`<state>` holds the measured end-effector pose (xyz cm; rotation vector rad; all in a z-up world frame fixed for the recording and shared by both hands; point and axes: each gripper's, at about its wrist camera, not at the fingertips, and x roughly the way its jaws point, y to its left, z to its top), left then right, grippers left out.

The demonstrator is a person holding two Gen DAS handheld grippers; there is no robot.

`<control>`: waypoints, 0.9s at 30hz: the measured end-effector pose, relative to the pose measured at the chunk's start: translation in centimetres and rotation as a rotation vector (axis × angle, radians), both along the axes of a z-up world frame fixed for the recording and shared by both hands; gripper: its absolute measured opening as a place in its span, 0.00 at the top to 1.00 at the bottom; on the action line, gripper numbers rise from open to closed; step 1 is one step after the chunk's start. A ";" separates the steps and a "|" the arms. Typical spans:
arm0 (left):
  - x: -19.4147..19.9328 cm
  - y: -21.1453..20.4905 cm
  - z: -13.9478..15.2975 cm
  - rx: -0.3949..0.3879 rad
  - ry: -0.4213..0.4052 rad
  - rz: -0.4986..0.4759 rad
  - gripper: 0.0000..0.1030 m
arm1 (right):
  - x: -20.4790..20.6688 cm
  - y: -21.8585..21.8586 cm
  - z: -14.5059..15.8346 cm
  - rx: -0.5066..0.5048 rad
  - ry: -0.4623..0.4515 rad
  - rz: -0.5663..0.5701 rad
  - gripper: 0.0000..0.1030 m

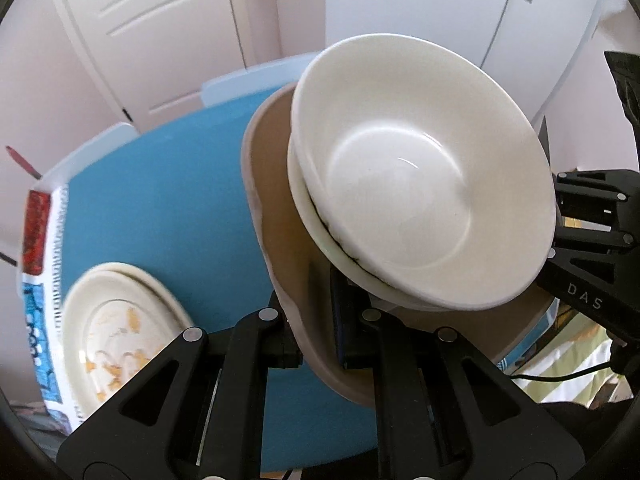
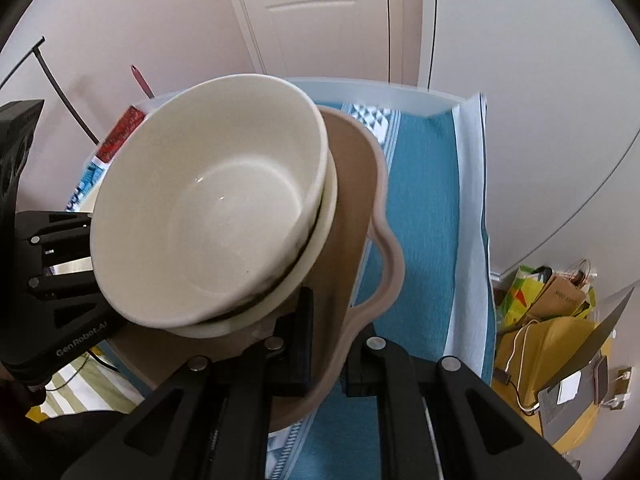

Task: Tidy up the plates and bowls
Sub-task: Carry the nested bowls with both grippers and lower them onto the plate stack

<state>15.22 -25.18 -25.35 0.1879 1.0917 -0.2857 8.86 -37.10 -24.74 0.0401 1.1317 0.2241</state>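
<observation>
A tan tray (image 1: 276, 184) bearing 2 nested bowls (image 1: 420, 168) is held above the table (image 1: 160, 208), clamped by left gripper (image 1: 320, 336) and right gripper (image 2: 328, 364); level lowering is judged next

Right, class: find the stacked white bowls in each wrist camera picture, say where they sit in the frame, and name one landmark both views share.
Left wrist view: the stacked white bowls fill the centre-right, tilted on the tan tray.
Right wrist view: the bowls sit centre-left on the same tray.
Shared landmark: the blue tablecloth beneath the tray.
</observation>
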 end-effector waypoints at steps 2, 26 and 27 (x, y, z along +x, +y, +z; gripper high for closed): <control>-0.4 1.1 1.6 0.005 -0.022 0.016 0.92 | 0.1 0.7 1.2 0.005 -0.013 0.009 0.91; -3.6 21.1 3.4 0.042 0.015 0.006 0.92 | 0.1 20.7 3.5 0.048 0.031 -0.008 0.91; -3.6 21.6 3.0 0.044 0.021 0.000 0.92 | 0.1 21.4 3.2 0.047 0.035 -0.014 0.91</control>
